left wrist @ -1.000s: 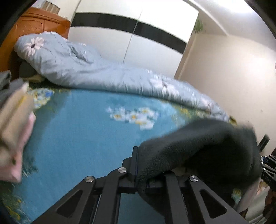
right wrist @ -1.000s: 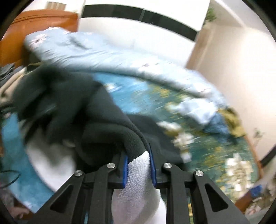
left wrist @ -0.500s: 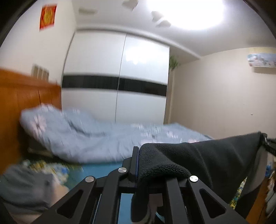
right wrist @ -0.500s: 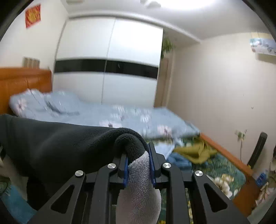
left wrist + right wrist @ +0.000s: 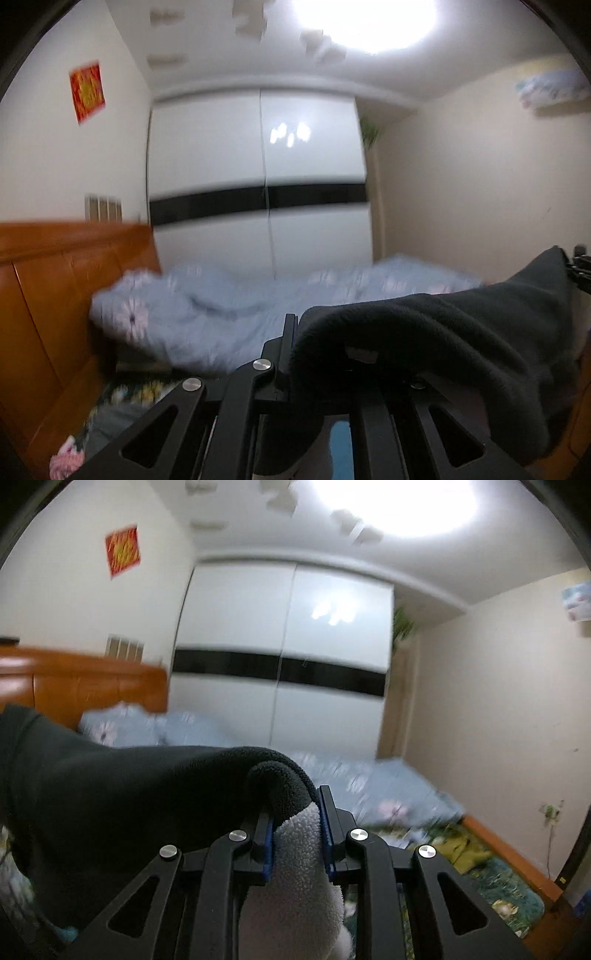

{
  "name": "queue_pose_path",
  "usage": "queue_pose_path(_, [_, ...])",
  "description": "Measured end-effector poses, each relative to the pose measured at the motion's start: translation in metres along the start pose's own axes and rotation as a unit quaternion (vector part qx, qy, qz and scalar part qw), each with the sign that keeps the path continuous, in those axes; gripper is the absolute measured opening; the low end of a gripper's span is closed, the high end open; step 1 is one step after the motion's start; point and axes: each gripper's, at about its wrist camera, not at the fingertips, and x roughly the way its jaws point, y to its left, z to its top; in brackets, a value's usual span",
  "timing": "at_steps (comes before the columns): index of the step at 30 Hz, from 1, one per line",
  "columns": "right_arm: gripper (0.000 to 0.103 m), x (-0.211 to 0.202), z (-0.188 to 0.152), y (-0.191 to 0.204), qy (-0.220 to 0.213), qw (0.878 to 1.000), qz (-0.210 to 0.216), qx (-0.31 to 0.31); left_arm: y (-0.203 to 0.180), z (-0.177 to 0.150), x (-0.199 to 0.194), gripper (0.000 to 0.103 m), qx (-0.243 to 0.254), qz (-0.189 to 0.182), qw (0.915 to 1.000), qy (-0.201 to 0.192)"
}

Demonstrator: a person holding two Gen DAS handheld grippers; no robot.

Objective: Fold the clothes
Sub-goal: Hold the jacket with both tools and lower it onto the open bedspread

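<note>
I am pinching the dark fleece garment (image 5: 461, 332) in my left gripper (image 5: 317, 354) at lower centre; my right gripper (image 5: 295, 830) is clamping its white-lined edge.

Left tongs (image 5: 295, 354): low in the frame's centre, aimed slightly below level, jaws clamped tight on dark fleece.
Right tongs (image 5: 295, 834): bottom centre of the frame, same slight downward tilt, blue pads (image 5: 267, 849) pinching a thick fold of fleece, white side facing the camera.
</note>
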Motion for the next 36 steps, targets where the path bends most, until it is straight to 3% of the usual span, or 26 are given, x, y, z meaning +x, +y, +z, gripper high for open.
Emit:
queue_pose_path(3, [0.023, 0.086, -0.030, 0.002, 0.107, 0.994, 0.021, -0.002, 0.010, -0.031, 0.087, 0.009, -0.032, -0.010, 0.9949, 0.095])
queue_pose_path(7, [0.023, 0.184, -0.095, 0.003, 0.231, 0.972, 0.033, 0.009, 0.017, -0.112, 0.206, 0.008, -0.092, -0.017, 0.9719, 0.216])
queue_pose_path(11, [0.023, 0.255, -0.159, -0.014, 0.310, 0.950, 0.029, 0.021, 0.006, -0.178, 0.274, 0.007, -0.125, -0.020, 0.9501, 0.285])
queue_pose_path(20, [0.023, 0.345, -0.192, -0.045, 0.360, 0.930, 0.031, 0.066, 0.007, -0.176, 0.366, 0.007, -0.124, 0.001, 0.9442, 0.305])
queue_pose_path(26, [0.023, 0.387, -0.223, -0.045, 0.403, 0.911, 0.041, 0.076, 0.003, -0.208, 0.421, 0.007, -0.118, 0.018, 0.9245, 0.362])
queue_pose_path(29, [0.023, 0.387, -0.226, -0.049, 0.404, 0.910, 0.052, 0.083, 0.004, -0.221, 0.430, 0.007, -0.127, 0.015, 0.9171, 0.377])
queue_pose_path(31, [0.024, 0.384, -0.222, -0.050, 0.402, 0.910, 0.061, 0.081, 0.005, -0.221, 0.426, 0.007, -0.126, 0.004, 0.9172, 0.378])
queue_pose_path(34, [0.038, 0.365, -0.205, -0.045, 0.385, 0.919, 0.068, 0.044, 0.006, -0.217, 0.416, 0.009, -0.117, -0.016, 0.9197, 0.375])
queue_pose_path(36, [0.043, 0.347, -0.190, -0.043, 0.366, 0.928, 0.064, 0.018, 0.007, -0.212, 0.405, 0.017, -0.112, -0.028, 0.9207, 0.373])
